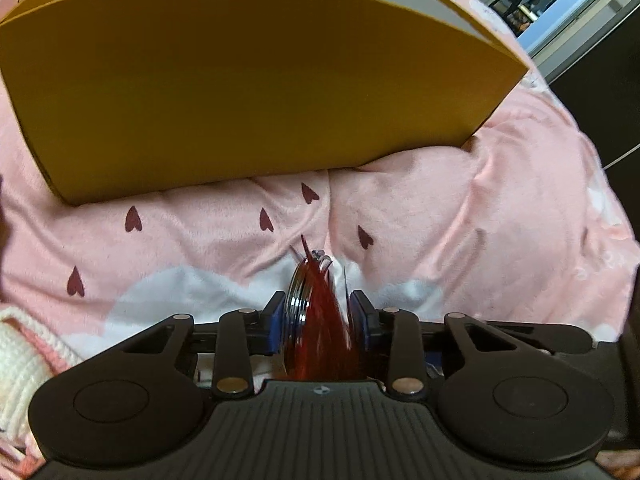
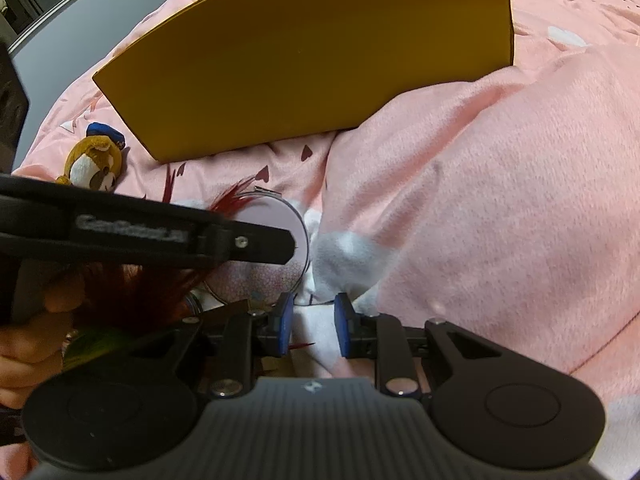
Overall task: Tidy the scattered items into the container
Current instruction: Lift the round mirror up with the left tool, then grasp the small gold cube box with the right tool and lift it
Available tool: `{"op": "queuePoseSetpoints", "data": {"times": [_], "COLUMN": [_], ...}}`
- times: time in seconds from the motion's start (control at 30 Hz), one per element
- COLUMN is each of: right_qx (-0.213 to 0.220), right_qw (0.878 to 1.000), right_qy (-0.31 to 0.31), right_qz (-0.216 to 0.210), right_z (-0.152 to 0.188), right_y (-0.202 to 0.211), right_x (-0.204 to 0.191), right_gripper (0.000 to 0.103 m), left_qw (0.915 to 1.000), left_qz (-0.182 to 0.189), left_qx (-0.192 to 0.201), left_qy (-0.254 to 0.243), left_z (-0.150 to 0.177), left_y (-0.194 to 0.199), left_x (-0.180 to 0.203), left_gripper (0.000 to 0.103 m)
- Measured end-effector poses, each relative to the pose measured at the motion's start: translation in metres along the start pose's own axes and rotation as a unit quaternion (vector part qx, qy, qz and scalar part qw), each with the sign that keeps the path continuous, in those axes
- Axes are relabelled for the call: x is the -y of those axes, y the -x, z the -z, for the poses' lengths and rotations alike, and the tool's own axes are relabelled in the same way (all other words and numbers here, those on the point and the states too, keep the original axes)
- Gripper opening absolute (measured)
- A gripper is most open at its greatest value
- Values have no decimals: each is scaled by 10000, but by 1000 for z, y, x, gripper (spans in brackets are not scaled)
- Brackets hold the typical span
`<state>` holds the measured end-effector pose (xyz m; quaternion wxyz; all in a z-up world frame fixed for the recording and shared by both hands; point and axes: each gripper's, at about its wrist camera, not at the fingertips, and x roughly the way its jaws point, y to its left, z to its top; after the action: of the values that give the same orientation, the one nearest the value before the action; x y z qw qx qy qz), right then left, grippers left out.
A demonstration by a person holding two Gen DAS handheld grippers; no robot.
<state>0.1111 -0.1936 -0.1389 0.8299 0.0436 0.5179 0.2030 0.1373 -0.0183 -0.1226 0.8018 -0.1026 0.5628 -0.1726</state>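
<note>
Item: round metal-rimmed mirror with red feathers, edge-on and pinched in the left tongs; yellow box lies straight ahead above them; right tongs slightly spread, holding nothing.

Mustard-yellow box on a pink blanket patterned with dark red hearts.

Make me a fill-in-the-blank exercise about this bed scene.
The left gripper pinches a round metal-rimmed disc trimmed with ___ feathers.
The yellow cardboard box sits on a ___ fleece blanket.
The brown plush toy wears a ___ cap.
The right gripper holds ___.
Missing words: red, pink, blue, nothing.
</note>
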Motion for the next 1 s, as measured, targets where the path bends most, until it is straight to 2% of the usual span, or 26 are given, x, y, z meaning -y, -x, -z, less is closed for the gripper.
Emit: {"op": "queuePoseSetpoints", "data": {"times": [0.13, 0.23, 0.53, 0.77, 0.9, 1.0], "right_qx": [4, 24, 179, 211, 115, -14], "right_qw": [10000, 10000, 9998, 9993, 9980, 9960], "right_qy": [-38, -46, -105, 277, 581, 869], "right_qz": [-26, -30, -66, -127, -212, -220], "right_z": [1, 0, -3, 2, 8, 13], "right_y": [0, 1, 14, 27, 29, 29], "right_x": [1, 1, 0, -17, -31, -42], "right_gripper": [25, 25, 26, 27, 38, 40], "left_qw": [9999, 9998, 9965, 9885, 9829, 9785], "left_qz": [-131, 29, 59, 52, -60, -204], "left_qx": [44, 168, 810, 1470, 1789, 1995], "left_qy": [61, 103, 215, 356, 441, 485], "left_z": [-1, 0, 7, 9, 14, 22], "left_y": [-3, 4, 46, 92, 110, 125], "left_x": [-2, -4, -7, -8, -6, -9], "left_gripper": [29, 16, 15, 15, 16, 16]}}
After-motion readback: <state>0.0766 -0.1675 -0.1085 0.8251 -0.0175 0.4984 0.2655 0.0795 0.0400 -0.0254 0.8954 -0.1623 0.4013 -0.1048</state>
